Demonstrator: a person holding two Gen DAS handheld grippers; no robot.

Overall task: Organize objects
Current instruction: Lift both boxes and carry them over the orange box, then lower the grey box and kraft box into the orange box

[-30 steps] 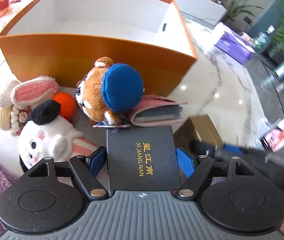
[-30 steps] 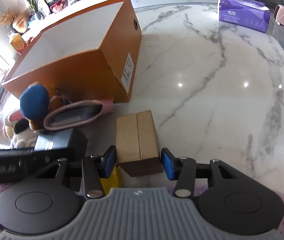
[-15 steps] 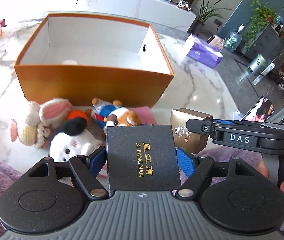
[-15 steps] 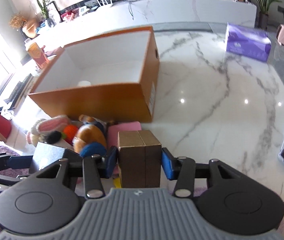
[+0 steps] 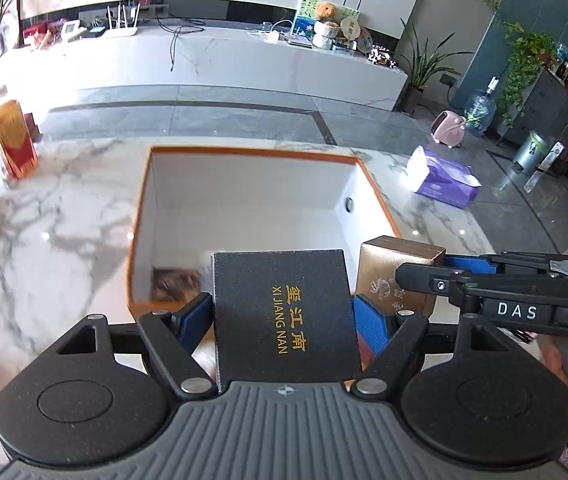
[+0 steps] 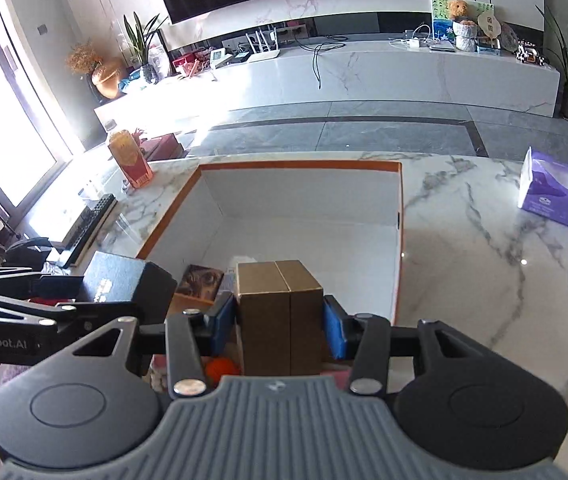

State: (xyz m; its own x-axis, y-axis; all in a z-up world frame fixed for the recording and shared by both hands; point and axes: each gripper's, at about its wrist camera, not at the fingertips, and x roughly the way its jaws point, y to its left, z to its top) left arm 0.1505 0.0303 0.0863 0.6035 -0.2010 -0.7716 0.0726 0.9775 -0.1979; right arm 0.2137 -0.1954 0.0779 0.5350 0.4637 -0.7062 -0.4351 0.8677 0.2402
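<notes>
Holding two boxes above the orange bin (image 5: 140, 216).
Clamped: left gripper (image 5: 284, 316) on black "XI JIANG NAN" box (image 5: 284, 316); right gripper (image 6: 280, 320), at 3 o'clock, on gold box (image 6: 280, 312).

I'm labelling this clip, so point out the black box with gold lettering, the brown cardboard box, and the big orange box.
black box (image 5: 284, 312), left wrist view, lettered top face.
brown box (image 6: 280, 312), right wrist view, front face at the seam.
orange box (image 6: 300, 165), right wrist view, far rim.
</notes>
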